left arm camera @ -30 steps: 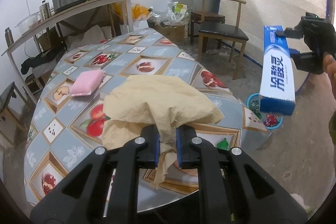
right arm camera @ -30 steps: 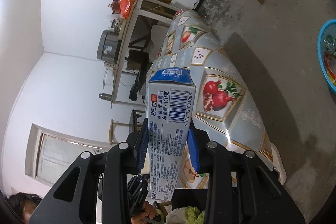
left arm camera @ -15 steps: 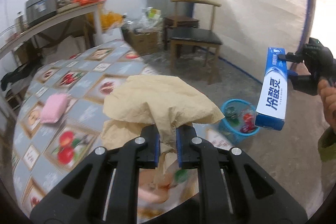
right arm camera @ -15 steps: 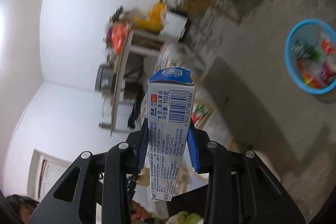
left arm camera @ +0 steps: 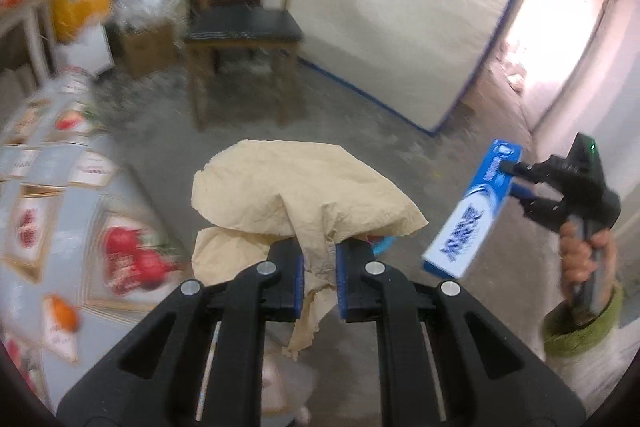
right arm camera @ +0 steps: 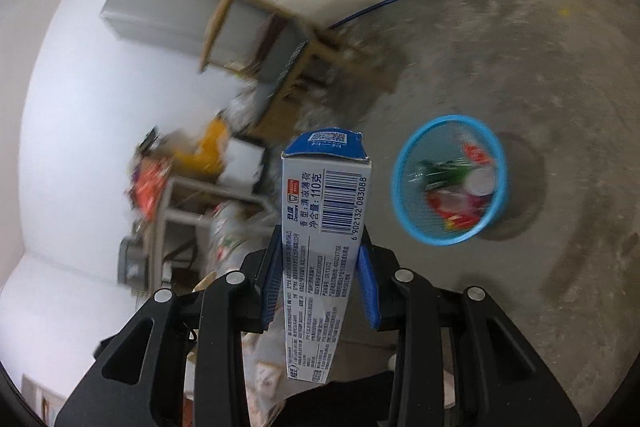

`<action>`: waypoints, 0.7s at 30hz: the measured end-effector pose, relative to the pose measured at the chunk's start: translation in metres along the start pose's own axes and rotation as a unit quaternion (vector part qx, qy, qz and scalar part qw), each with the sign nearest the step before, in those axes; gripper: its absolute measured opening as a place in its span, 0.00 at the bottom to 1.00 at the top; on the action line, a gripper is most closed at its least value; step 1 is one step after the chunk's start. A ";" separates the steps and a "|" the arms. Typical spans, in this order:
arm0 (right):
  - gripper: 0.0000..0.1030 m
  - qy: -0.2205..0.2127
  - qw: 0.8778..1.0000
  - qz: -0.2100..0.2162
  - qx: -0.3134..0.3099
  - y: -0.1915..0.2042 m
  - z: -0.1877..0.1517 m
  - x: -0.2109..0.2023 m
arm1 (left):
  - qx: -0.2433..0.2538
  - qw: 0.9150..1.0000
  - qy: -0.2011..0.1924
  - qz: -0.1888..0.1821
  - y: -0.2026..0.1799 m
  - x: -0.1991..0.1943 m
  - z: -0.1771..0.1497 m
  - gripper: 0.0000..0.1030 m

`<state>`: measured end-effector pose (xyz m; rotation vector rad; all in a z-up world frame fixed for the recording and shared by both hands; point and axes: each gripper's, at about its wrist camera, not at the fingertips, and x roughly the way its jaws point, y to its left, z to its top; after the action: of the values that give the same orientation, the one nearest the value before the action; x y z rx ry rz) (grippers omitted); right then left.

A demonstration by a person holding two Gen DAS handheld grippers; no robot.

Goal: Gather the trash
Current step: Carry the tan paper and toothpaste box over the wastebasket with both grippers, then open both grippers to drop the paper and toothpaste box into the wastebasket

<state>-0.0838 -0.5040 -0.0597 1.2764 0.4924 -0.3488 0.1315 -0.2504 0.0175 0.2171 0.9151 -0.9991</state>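
My left gripper point(left arm camera: 319, 261) is shut on a crumpled tan paper point(left arm camera: 296, 191), held in the air past the table edge. My right gripper point(right arm camera: 318, 255) is shut on a blue and white toothpaste box point(right arm camera: 320, 227); the box also shows in the left wrist view point(left arm camera: 472, 211), with the right gripper point(left arm camera: 516, 179) at the right of it. A blue mesh trash basket point(right arm camera: 404, 195) with colourful wrappers inside stands on the concrete floor, right of the box in the right wrist view. In the left wrist view only a blue sliver of the basket point(left arm camera: 384, 245) shows behind the paper.
A table with a fruit-print cloth point(left arm camera: 60, 211) lies at the left. A wooden chair with a black seat point(left arm camera: 244, 27) stands beyond on the floor. A white sheet with a blue edge point(left arm camera: 380, 7) covers the wall. A cluttered shelf point(right arm camera: 176, 187) and a grey fridge point(right arm camera: 160, 15) stand at the far side.
Both grippers have swung away from the table toward the floor and basket, each still holding its item. The basket now shows fully in the right wrist view.
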 end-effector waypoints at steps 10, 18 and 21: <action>0.32 -0.026 0.996 -0.073 0.050 -0.075 0.021 0.038 | -0.023 0.983 0.177 -0.031 -0.021 0.167 0.026 0.11; 0.32 -0.055 0.991 -0.113 0.053 -0.090 0.035 0.062 | -0.058 0.965 0.251 -0.044 -0.026 0.270 0.037 0.15; 0.32 -0.066 0.990 -0.119 0.049 -0.091 0.038 0.063 | -0.069 0.961 0.264 -0.042 -0.029 0.297 0.036 0.25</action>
<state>-0.0707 -0.5631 -0.1596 1.2813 0.5211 -0.6605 0.1931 -0.4732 -0.1748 0.3376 1.4862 -0.9671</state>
